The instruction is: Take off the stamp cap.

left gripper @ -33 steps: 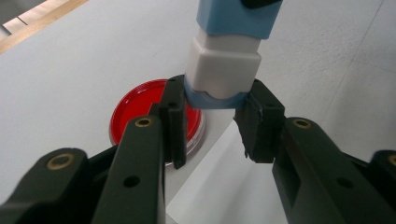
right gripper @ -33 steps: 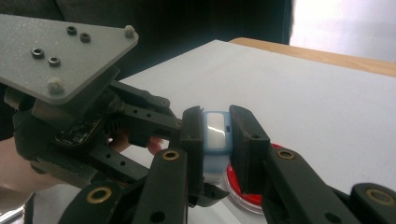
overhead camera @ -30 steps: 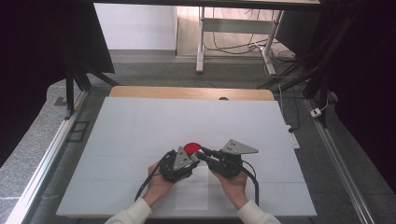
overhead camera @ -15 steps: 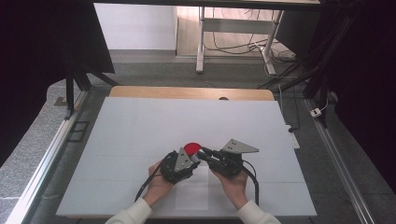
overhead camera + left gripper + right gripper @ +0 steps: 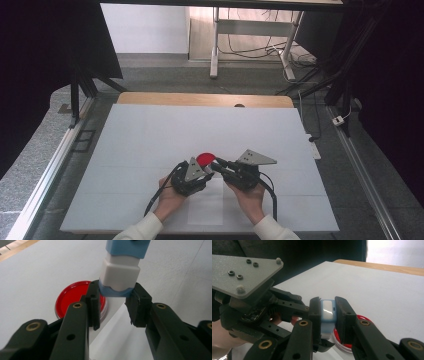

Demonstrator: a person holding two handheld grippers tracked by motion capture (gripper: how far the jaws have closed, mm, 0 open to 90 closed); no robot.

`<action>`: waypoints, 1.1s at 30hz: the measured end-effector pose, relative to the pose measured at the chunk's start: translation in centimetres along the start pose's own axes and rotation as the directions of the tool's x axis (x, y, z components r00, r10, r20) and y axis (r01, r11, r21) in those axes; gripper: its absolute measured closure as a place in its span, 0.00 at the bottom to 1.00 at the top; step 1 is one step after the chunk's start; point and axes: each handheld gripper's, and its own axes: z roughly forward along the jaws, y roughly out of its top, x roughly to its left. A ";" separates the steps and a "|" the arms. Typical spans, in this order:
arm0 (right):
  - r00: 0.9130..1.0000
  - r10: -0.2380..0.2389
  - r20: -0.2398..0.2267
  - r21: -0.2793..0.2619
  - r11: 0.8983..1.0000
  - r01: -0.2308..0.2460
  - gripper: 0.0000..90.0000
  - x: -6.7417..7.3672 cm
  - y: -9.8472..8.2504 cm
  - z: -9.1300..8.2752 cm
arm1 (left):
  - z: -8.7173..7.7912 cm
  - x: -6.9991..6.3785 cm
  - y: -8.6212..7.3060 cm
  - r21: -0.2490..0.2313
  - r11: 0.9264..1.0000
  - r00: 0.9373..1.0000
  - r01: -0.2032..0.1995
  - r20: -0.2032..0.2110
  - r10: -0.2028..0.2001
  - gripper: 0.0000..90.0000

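White block with pale blue ends (image 5: pixel 121 270): small, rectangular, rounded corners, clamped at both ends, suspended above desk (image 5: pixel 150 145). Red round dish (image 5: pixel 72 298): shallow, clear rim, flat on desk just beside and below the block.

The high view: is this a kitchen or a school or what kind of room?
Probably a lab or recording room: a white table inside a metal frame, dark curtains, loose floor cables.

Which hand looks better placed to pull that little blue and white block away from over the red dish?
Probably the right gripper: it clamps the block squarely across its upper part. The left gripper pinches just the blue bottom end above the red dish.
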 end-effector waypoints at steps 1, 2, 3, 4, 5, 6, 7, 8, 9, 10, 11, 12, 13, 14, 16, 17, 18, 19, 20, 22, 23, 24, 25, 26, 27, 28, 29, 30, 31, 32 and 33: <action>1.000 -0.003 0.002 0.001 1.000 0.003 0.84 0.0 0.0 0.0 | 0.0 0.0 0.0 0.001 1.000 1.000 0.002 0.002 -0.002 0.72; 1.000 -0.004 0.003 0.001 1.000 0.004 0.84 0.0 0.0 0.0 | 0.0 0.0 0.0 0.001 1.000 1.000 0.005 0.003 -0.005 0.72; 1.000 -0.006 0.004 0.002 1.000 0.006 0.84 0.1 0.0 0.0 | 0.1 0.0 -0.1 0.001 1.000 1.000 0.007 0.004 -0.007 0.72; 1.000 -0.008 0.004 0.004 1.000 0.008 0.84 0.1 0.0 0.0 | 0.1 0.0 -0.1 0.000 1.000 1.000 0.009 0.006 -0.009 0.72; 1.000 -0.010 0.005 0.003 1.000 0.010 0.84 0.1 0.0 0.1 | 0.1 0.0 -0.1 -0.001 1.000 1.000 0.011 0.008 -0.011 0.72; 1.000 -0.011 0.005 0.003 1.000 0.011 0.84 0.1 0.0 0.0 | 0.1 0.0 -0.1 -0.001 1.000 1.000 0.010 0.008 -0.010 0.72; 1.000 -0.011 0.004 0.003 1.000 0.011 0.84 0.1 0.0 0.0 | 0.1 0.0 -0.1 0.000 1.000 1.000 0.009 0.006 -0.009 0.72; 1.000 -0.012 0.004 0.003 1.000 0.012 0.84 0.1 0.0 0.1 | 0.1 0.0 -0.1 0.000 1.000 1.000 0.012 0.010 -0.012 0.72; 1.000 -0.014 0.003 0.004 1.000 0.014 0.84 0.1 -0.1 0.1 | 0.1 0.0 -0.1 -0.001 1.000 1.000 0.013 0.009 -0.013 0.72; 1.000 -0.017 0.003 0.004 1.000 0.017 0.84 0.1 -0.1 0.1 | 0.1 0.0 -0.1 0.000 1.000 1.000 0.011 0.011 -0.011 0.72; 1.000 -0.019 0.004 0.005 1.000 0.019 0.84 0.1 -0.1 0.1 | 0.1 0.0 -0.1 0.000 1.000 1.000 0.010 0.011 -0.010 0.72; 1.000 -0.020 0.004 0.005 1.000 0.020 0.84 0.2 -0.1 0.1 | 0.1 0.0 -0.1 0.001 1.000 1.000 0.007 0.007 -0.007 0.72; 1.000 -0.022 0.004 0.008 1.000 0.022 0.84 0.2 0.0 0.1 | 0.1 0.0 -0.1 0.003 1.000 1.000 -0.001 0.004 0.001 0.72; 1.000 -0.028 0.005 0.011 1.000 0.028 0.84 0.2 0.0 0.1 | 0.1 -0.1 -0.1 0.008 1.000 1.000 -0.016 -0.003 0.016 0.72; 0.999 -0.034 0.003 0.019 0.999 0.034 0.84 0.2 0.0 0.1 | 0.1 -0.3 -0.1 0.022 0.999 0.999 -0.043 -0.020 0.043 0.72; 0.999 -0.035 0.001 0.024 0.999 0.035 0.84 0.2 0.0 0.1 | 0.1 -0.4 -0.1 0.027 0.998 0.998 -0.054 -0.024 0.055 0.72; 0.999 -0.034 -0.001 0.026 0.999 0.034 0.84 0.2 0.0 0.2 | 0.2 -0.4 -0.1 0.029 0.998 0.998 -0.057 -0.024 0.057 0.73; 0.999 -0.033 -0.002 0.029 0.999 0.033 0.84 0.2 0.0 0.2 | 0.2 -0.4 -0.1 0.030 0.998 0.998 -0.058 -0.025 0.058 0.73; 0.999 -0.032 -0.003 0.028 0.999 0.032 0.84 0.1 0.0 0.2 | 0.2 -0.4 -0.1 0.031 0.998 0.998 -0.061 -0.028 0.062 0.73; 1.000 -0.031 -0.003 0.029 0.999 0.031 0.84 0.1 0.0 0.2 | 0.2 -0.4 -0.1 0.031 0.998 0.998 -0.063 -0.027 0.064 0.73; 1.000 -0.030 -0.003 0.028 0.999 0.031 0.84 0.1 0.0 0.2 | 0.2 -0.3 -0.1 0.028 0.998 0.998 -0.057 -0.023 0.058 0.73; 1.000 -0.030 -0.002 0.026 0.999 0.030 0.84 0.1 0.0 0.2 | 0.1 -0.2 -0.1 0.021 0.999 0.999 -0.043 -0.015 0.044 0.73; 1.000 -0.027 -0.002 0.022 0.999 0.027 0.84 0.1 0.0 0.2 | 0.1 -0.1 -0.1 0.013 1.000 1.000 -0.027 -0.004 0.027 0.72; 1.000 -0.024 -0.001 0.016 1.000 0.024 0.84 0.1 0.0 0.1 | 0.1 0.0 -0.1 0.008 1.000 1.000 -0.019 0.003 0.019 0.72; 1.000 -0.022 0.000 0.015 1.000 0.022 0.84 0.1 0.0 0.1 | 0.1 0.0 -0.1 0.005 1.000 1.000 -0.012 0.006 0.012 0.72; 1.000 -0.021 0.001 0.013 1.000 0.021 0.84 0.1 0.0 0.1 | 0.1 0.0 -0.1 0.003 1.000 1.000 -0.007 0.009 0.007 0.72; 1.000 -0.021 0.002 0.011 1.000 0.021 0.84 0.1 0.0 0.1 | 0.1 0.1 -0.2 0.001 1.000 1.000 0.000 0.011 0.000 0.72; 1.000 -0.023 0.005 0.010 1.000 0.022 0.84 0.2 0.0 0.1 | 0.1 0.1 -0.2 0.001 1.000 1.000 0.003 0.014 -0.003 0.72; 1.000 -0.024 0.006 0.010 1.000 0.024 0.84 0.2 0.0 0.1 | 0.1 0.1 -0.2 0.001 1.000 1.000 0.003 0.013 -0.003 0.72; 1.000 -0.023 0.007 0.011 1.000 0.023 0.84 0.2 0.0 0.1 | 0.1 0.1 -0.2 0.002 1.000 1.000 0.003 0.013 -0.003 0.72; 1.000 -0.024 0.008 0.012 1.000 0.024 0.84 0.2 0.0 0.1 | 0.1 0.1 -0.2 0.001 1.000 1.000 0.005 0.014 -0.005 0.72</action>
